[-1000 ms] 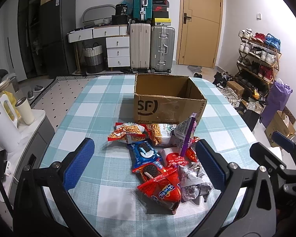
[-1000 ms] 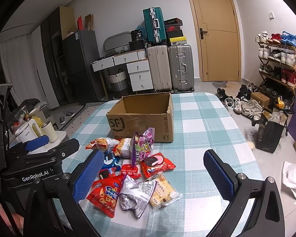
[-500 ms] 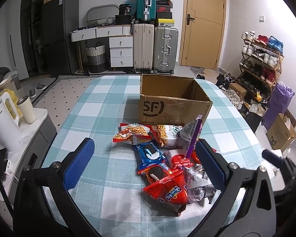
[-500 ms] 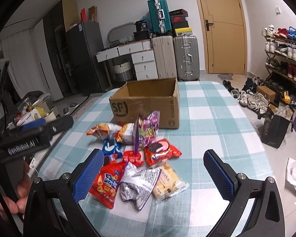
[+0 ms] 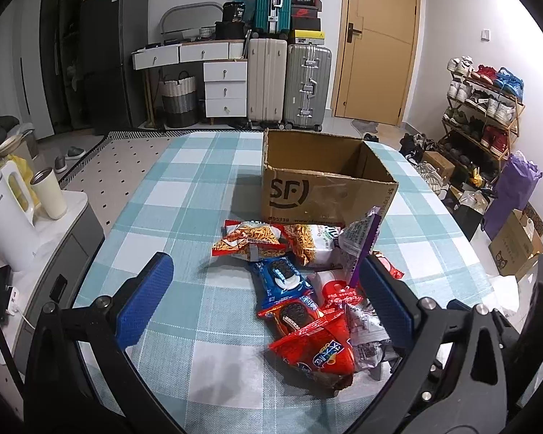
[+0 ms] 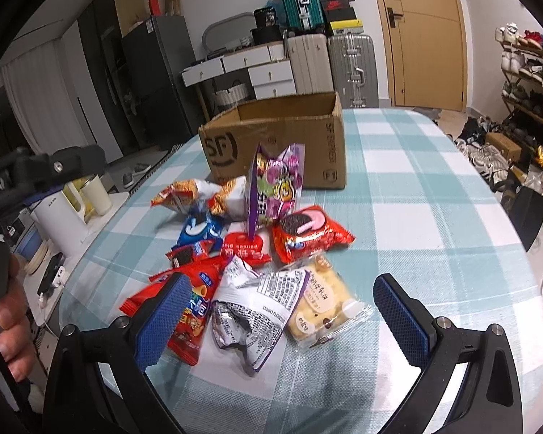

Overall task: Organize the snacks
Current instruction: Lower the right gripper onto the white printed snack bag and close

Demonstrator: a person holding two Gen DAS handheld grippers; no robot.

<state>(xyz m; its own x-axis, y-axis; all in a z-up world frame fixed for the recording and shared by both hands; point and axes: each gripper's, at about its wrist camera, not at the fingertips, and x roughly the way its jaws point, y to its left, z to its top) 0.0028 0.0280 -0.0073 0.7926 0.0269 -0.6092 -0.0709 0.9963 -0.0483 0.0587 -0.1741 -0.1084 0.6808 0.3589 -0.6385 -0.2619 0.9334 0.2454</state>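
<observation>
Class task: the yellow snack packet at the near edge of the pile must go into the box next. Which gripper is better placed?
Probably right: the open right gripper frames the yellow packet; left views hide it.

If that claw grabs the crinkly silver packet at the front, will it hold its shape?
Probably not. The silver packet already looks crumpled and creased, so it should flop and buckle. It seems light, likely sliding on the tablecloth if nudged by the open right claw.

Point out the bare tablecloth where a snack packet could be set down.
Bare cloth lies left of the snack pile, toward the table's left edge, and right of the cardboard box, toward the far right edge. Crowded: the strip between the box front and both grippers.
</observation>
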